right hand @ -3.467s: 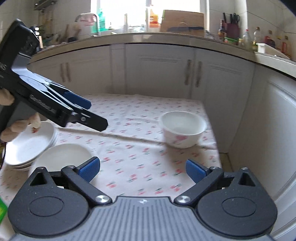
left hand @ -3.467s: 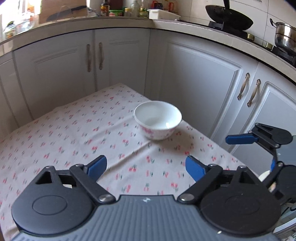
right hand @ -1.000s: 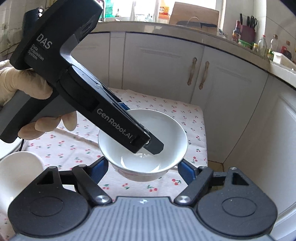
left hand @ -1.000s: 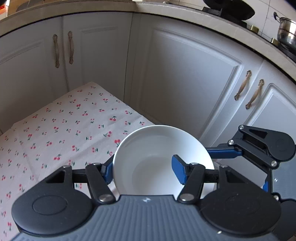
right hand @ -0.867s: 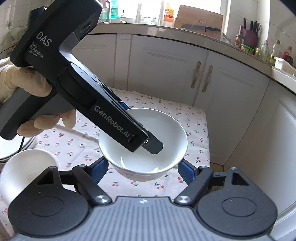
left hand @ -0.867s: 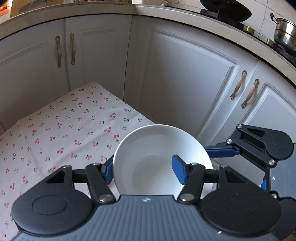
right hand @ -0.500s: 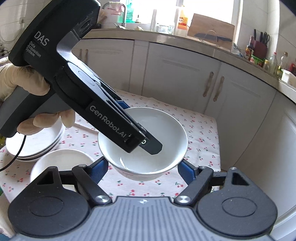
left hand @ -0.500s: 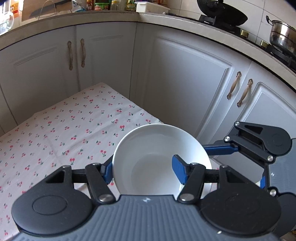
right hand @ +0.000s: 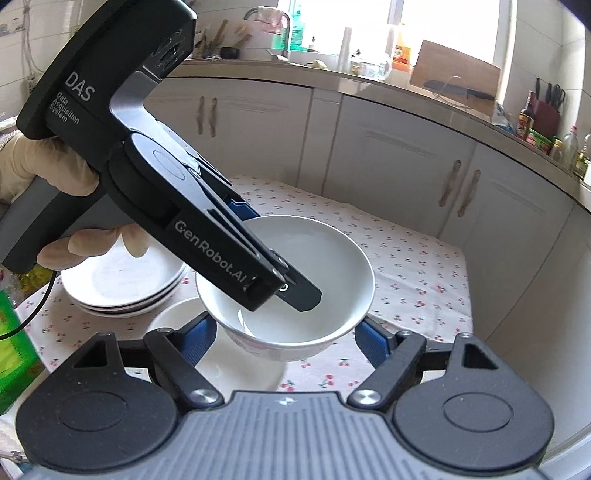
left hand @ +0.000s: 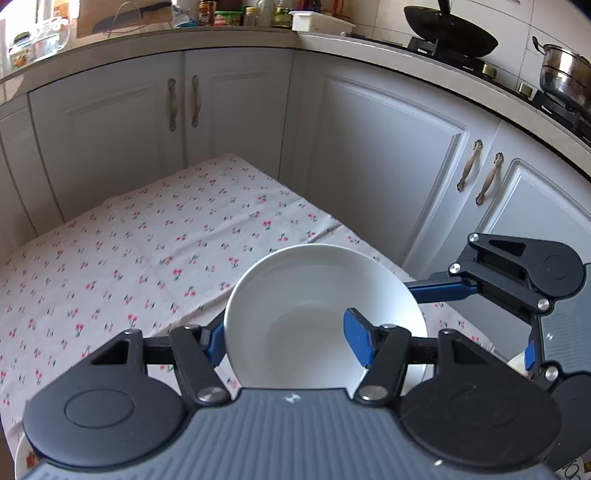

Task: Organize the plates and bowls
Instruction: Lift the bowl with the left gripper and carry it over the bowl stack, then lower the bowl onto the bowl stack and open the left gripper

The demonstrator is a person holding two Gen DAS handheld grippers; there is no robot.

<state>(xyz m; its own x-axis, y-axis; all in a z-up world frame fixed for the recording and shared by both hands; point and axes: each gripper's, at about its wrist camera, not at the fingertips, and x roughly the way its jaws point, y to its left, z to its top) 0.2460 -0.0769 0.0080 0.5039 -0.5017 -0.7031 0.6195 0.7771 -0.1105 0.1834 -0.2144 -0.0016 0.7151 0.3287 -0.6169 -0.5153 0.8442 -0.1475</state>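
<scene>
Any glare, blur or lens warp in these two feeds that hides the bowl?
Left wrist view: fisheye bends the cabinets; the tablecloth is slightly soft; the bowl is evenly lit. Right wrist view: the window is blown out, and the left hand-held gripper covers part of the bowl.

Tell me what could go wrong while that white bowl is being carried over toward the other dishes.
The left gripper pinches only one side of the bowl, one finger inside and one outside, so it could tip or slip.

The right gripper straddles the bowl; its pads could knock it.

Set down hard on the second bowl or beside the stacked plates, it might chip.
</scene>
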